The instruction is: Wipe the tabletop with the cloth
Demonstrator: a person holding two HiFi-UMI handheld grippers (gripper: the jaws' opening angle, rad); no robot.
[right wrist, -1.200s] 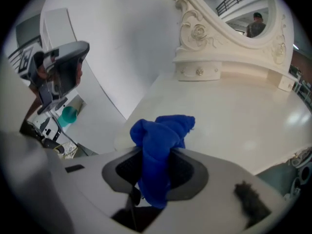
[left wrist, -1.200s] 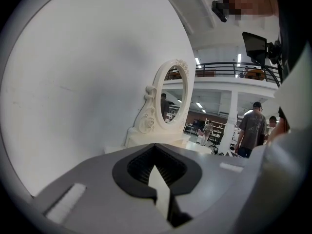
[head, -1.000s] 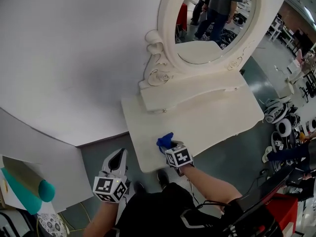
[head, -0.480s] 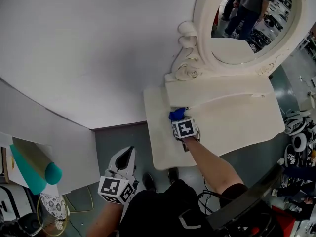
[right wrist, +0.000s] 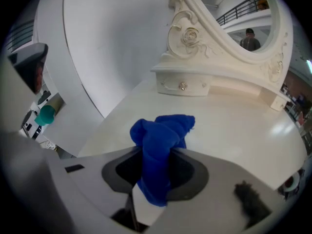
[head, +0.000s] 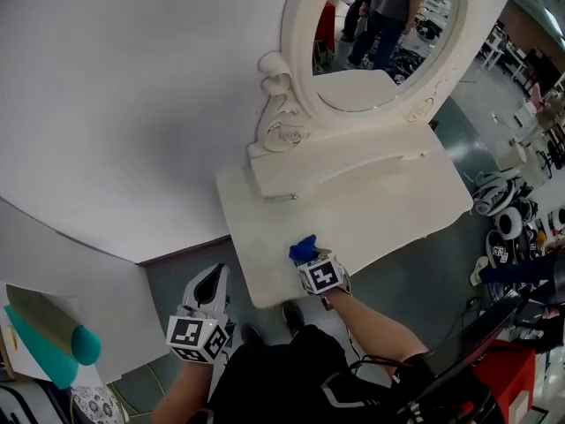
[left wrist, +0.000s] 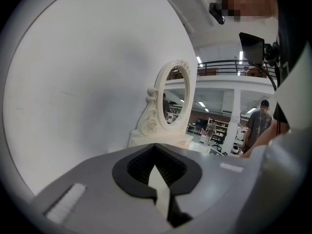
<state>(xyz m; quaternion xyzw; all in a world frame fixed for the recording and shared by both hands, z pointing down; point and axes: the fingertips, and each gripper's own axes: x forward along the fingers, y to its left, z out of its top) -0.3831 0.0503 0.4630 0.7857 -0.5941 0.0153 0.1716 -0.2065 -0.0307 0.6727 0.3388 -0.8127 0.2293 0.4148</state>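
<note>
Wiping step in hand: right gripper (head: 309,256) clenched on blue cloth (head: 303,247), low over dressing-table tabletop (head: 380,208) near front edge. Left gripper (head: 211,281) closed, empty, off table. Next move likely: press cloth flat, sweep toward unwiped far side

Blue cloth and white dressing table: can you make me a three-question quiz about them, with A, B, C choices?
1. Where is the crumpled blue cloth?
A) in a bucket
B) over the cream wooden tabletop, near its front edge
C) hanging on the mirror

2. How many hand-held grippers are over the tabletop?
A) none
B) one
C) two

3. How are the left hand-held gripper's jaws?
A) together, empty
B) wide apart
C) clamped on a cup

Answers:
1 B: the right hand-held gripper holds it there.
2 B: the left one hangs over the grey floor.
3 A: its own view shows them closed on nothing.
</note>
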